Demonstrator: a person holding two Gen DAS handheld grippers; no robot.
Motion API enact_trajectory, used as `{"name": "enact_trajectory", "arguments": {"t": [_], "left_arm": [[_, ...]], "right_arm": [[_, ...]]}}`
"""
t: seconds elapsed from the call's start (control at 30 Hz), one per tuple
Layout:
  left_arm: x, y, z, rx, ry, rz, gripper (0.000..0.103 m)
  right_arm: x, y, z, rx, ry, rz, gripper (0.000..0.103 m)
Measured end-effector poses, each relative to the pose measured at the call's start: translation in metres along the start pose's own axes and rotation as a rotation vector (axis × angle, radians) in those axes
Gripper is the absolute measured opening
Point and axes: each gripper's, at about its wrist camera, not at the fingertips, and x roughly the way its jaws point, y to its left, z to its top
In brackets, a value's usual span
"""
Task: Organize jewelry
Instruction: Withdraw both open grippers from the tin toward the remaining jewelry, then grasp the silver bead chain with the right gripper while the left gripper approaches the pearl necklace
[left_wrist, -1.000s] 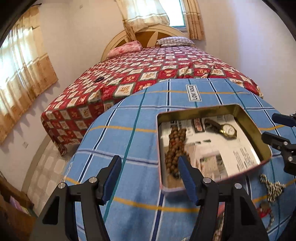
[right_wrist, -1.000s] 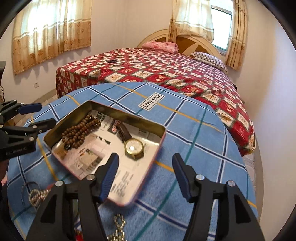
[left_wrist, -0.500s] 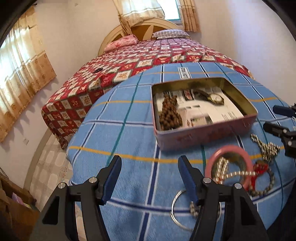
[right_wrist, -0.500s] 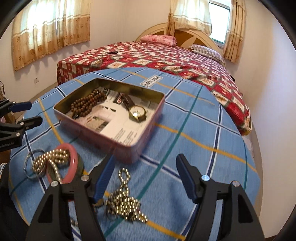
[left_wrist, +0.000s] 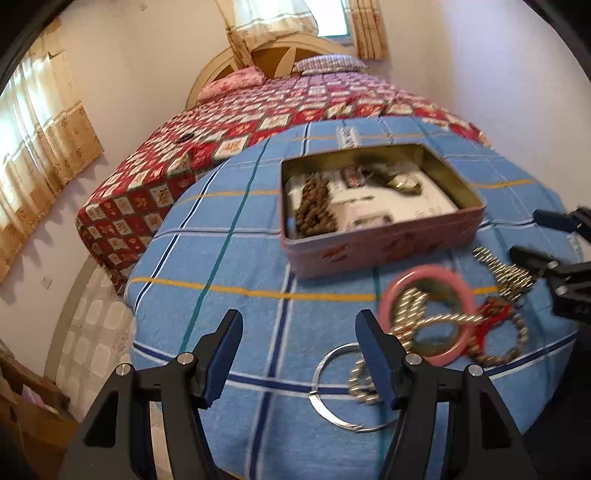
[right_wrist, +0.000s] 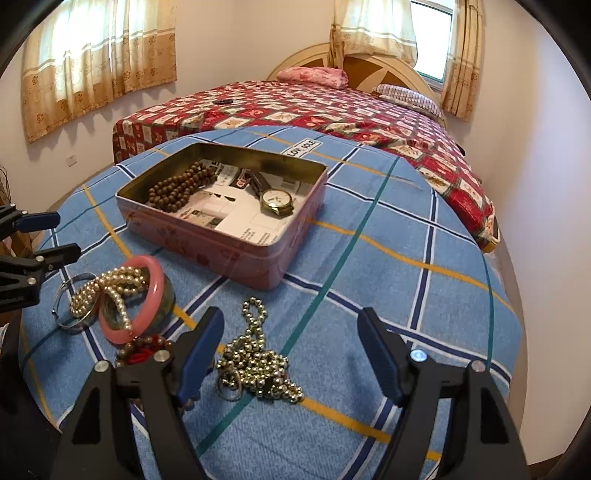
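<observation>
A pink tin (right_wrist: 207, 240) (left_wrist: 388, 247) sits on the blue checked cloth and holds brown wooden beads (right_wrist: 177, 186) and a gold wristwatch (right_wrist: 277, 201). In front of it lie a pink bangle (right_wrist: 144, 299) (left_wrist: 428, 314), a pearl string (right_wrist: 110, 288), a silver ring bangle (right_wrist: 68, 299) (left_wrist: 343, 387), a red-tasselled bead bracelet (left_wrist: 495, 328) and a gold bead chain (right_wrist: 258, 362). My left gripper (left_wrist: 299, 354) is open and empty, above the cloth left of the bangles. My right gripper (right_wrist: 291, 354) is open and empty, with the gold chain between its fingers' line.
The round table's cloth (right_wrist: 406, 258) drops off at the near and right edges. A bed with a red patterned cover (right_wrist: 332, 110) stands behind the table. Curtained windows (right_wrist: 96, 59) are on the walls.
Both grippers have drawn back from the tin toward the table's near edge. The loose jewellery in front of the tin has come into view. Both stay open.
</observation>
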Motion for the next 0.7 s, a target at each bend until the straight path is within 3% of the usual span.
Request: {"name": "enact_trajectory", "arguments": {"t": [0.3, 0.6, 0.67, 0.7], "left_arm": [[0.002, -0.036, -0.005, 0.059, 0.01, -0.072, 0.064], [0.008, -0.041, -0.01, 0.06, 0.024, -0.108, 0.064], [0.012, -0.041, -0.01, 0.057, 0.026, -0.113, 0.054], [0.015, -0.04, -0.011, 0.052, 0.039, -0.123, 0.044]], "right_arm": [[-0.002, -0.005, -0.01, 0.012, 0.015, -0.011, 0.076], [0.0, -0.002, -0.02, 0.009, 0.035, 0.014, 0.072], [0.003, -0.001, -0.022, 0.008, 0.045, 0.02, 0.066], [0.005, -0.001, -0.023, 0.009, 0.054, 0.025, 0.064]]}}
